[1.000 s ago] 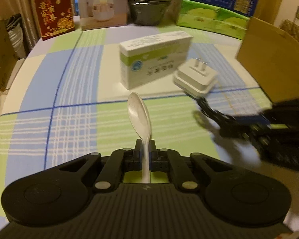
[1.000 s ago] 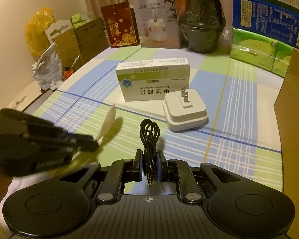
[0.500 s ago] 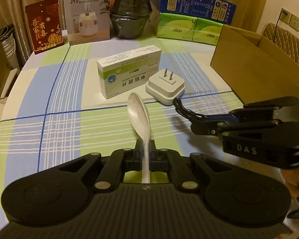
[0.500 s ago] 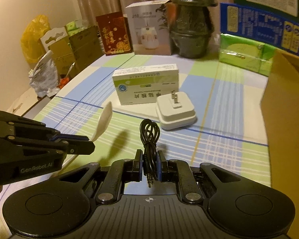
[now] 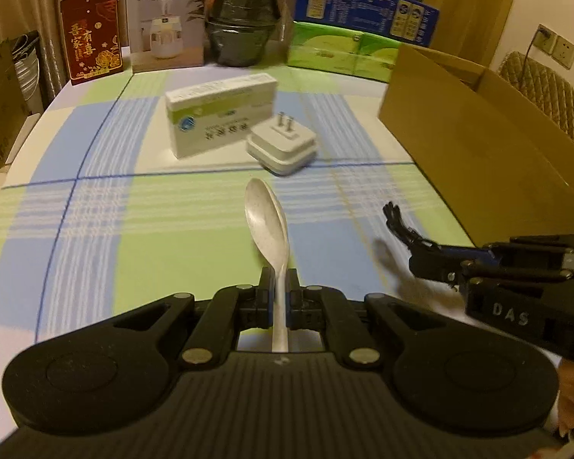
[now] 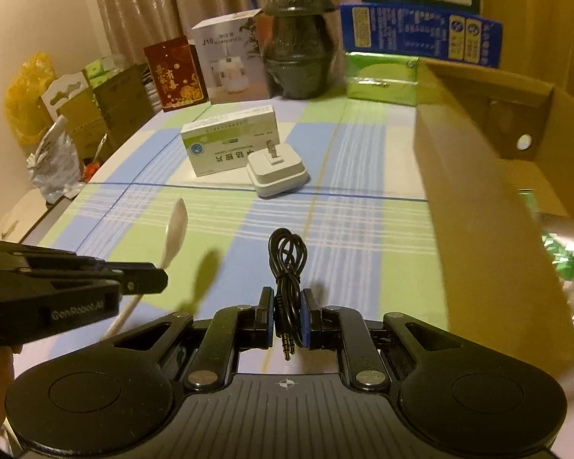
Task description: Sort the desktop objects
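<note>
Two grippers hang above the checked tablecloth (image 5: 95, 252), each clamped on something: the left gripper (image 5: 278, 290) pinches a white spoon (image 5: 266, 222) by its handle, the right gripper (image 6: 287, 310) a coiled black cable (image 6: 287, 256). Ahead of both lie a medicine box (image 5: 220, 114) and white plug adapter (image 5: 283, 145); a cardboard box (image 6: 478, 199) stands right.

It was a lived-in home room. A checked tablecloth (image 5: 95, 229) covered the table, with curtains (image 6: 141, 4) behind it. A humidifier box (image 5: 166, 19), tissue packs (image 5: 340, 53) and a red gift box (image 5: 92, 49) stood along its far edge, and a wall socket (image 5: 562, 48) showed beside a padded chair (image 5: 547, 91).
</note>
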Available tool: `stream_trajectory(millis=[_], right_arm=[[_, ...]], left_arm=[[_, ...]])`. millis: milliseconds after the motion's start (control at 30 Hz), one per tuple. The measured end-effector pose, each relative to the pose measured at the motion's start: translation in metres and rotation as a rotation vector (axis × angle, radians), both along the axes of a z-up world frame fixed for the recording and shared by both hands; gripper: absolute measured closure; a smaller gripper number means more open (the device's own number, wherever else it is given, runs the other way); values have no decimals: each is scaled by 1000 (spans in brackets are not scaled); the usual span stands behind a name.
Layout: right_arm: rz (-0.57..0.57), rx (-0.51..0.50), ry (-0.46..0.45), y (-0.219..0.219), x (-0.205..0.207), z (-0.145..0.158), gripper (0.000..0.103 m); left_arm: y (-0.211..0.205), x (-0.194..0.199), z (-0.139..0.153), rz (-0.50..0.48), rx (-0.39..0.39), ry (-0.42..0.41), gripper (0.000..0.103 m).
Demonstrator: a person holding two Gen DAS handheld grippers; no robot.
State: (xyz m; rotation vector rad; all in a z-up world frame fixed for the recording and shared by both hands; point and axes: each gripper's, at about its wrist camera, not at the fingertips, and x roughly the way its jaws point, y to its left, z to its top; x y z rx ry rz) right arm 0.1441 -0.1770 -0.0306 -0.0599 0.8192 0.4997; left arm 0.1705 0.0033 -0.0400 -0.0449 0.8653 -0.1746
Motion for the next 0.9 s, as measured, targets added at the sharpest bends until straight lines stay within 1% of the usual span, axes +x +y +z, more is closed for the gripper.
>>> stream_trajectory(millis=[133,233,367,500,667,900], right_arm=[[-3,-4,-6,-9,-19,11,93],[-3,4,-8,-13,-32,19,93],[9,3,-13,-16,-50,26,93],[9,10,-16,-25,-66,33,93],[-5,24,-27,-38,-84,45,93],[-46,32,-52,-66,-106,63,93]], left_arm=[[-13,-21,7,13,-20,6,101],[-17,-38,15,46,-59,4,101],[-22,-58,26,80,-91,2,101],[-27,-76,38,91,-93,-5,101],[-34,-94,49,94,-102,-15,101],[-55,-116,62,66,-117,-29,101]])
